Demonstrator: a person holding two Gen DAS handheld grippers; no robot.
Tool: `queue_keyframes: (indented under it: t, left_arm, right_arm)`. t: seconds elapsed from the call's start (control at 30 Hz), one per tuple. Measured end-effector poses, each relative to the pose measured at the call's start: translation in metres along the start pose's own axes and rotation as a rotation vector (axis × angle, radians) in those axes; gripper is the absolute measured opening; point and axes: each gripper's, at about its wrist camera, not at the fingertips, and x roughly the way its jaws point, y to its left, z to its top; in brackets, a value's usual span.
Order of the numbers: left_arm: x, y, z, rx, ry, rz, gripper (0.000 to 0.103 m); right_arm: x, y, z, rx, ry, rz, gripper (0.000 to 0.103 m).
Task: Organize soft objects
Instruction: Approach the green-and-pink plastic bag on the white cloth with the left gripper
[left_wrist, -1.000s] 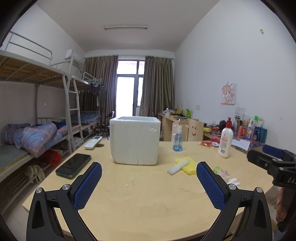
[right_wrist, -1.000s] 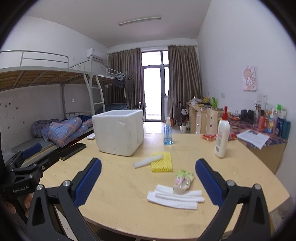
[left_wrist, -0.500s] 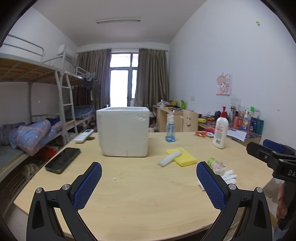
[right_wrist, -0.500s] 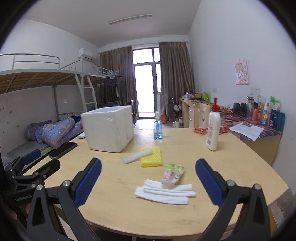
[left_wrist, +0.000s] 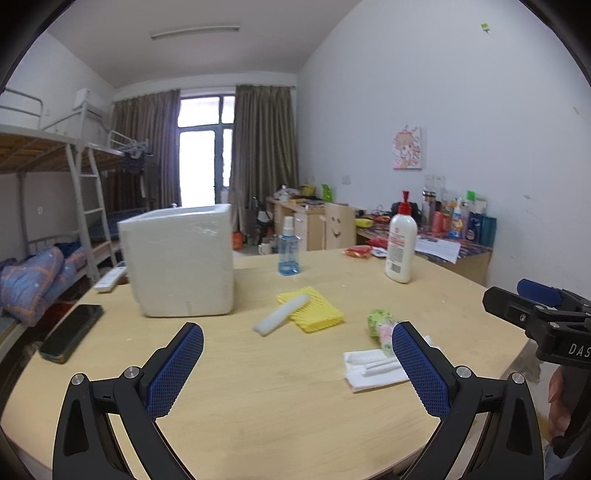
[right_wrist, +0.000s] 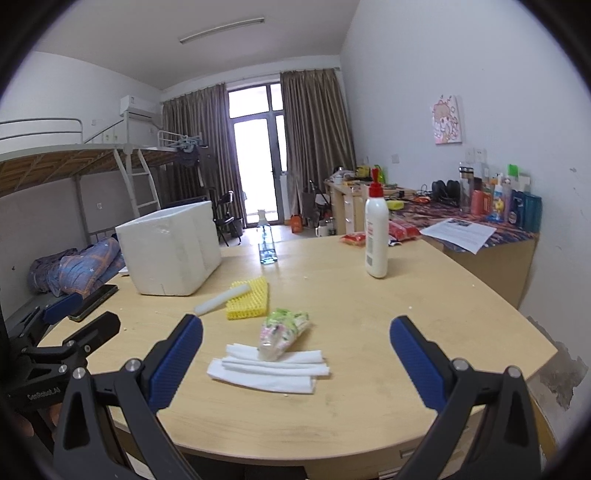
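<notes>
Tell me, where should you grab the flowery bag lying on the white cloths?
Probably at its fat middle. The flowery bag lies tilted across the white cloths, its green end pointing away to the right. The right hand-held gripper is open and nearest, so it could come down from above with one finger on each long side, pinching across the narrow width.

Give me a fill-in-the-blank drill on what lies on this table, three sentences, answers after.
1. The white foam stick lies partly on the ____ sponge cloth.
2. The flowery packet rests on the folded ____ cloths.
3. The right gripper and the left gripper both hold ____.

Missing words: yellow; white; nothing
</notes>
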Motion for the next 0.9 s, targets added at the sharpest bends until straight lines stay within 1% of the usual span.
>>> queue_keyframes:
  t: [0.23,0.37,0.6,0.73,0.83,0.9]
  left_arm:
    - [0.024,-0.005,0.000,0.013,0.059,-0.034,0.102]
    - [0.038,-0.007,0.000,0.039,0.084,-0.043,0.102]
    - [0.065,-0.012,-0.006,0.059,0.164,-0.087,0.102]
    - [0.080,-0.017,-0.010,0.057,0.224,-0.147,0.102]
    - [0.087,-0.025,-0.013,0.070,0.266,-0.210,0.098]
    - [0.094,-0.032,-0.014,0.091,0.291,-0.245,0.093]
  right_arm:
    - [0.016,-0.006,-0.001,0.004,0.037,-0.007,0.102]
    - [0.028,-0.010,-0.002,0.007,0.061,-0.007,0.102]
    - [0.047,-0.016,-0.003,0.012,0.107,-0.007,0.102]
    - [0.056,-0.020,-0.002,0.008,0.126,-0.015,0.102]
    - [0.061,-0.023,-0.001,0.010,0.142,-0.008,0.102]
    - [0.064,-0.027,-0.001,0.013,0.154,0.001,0.102]
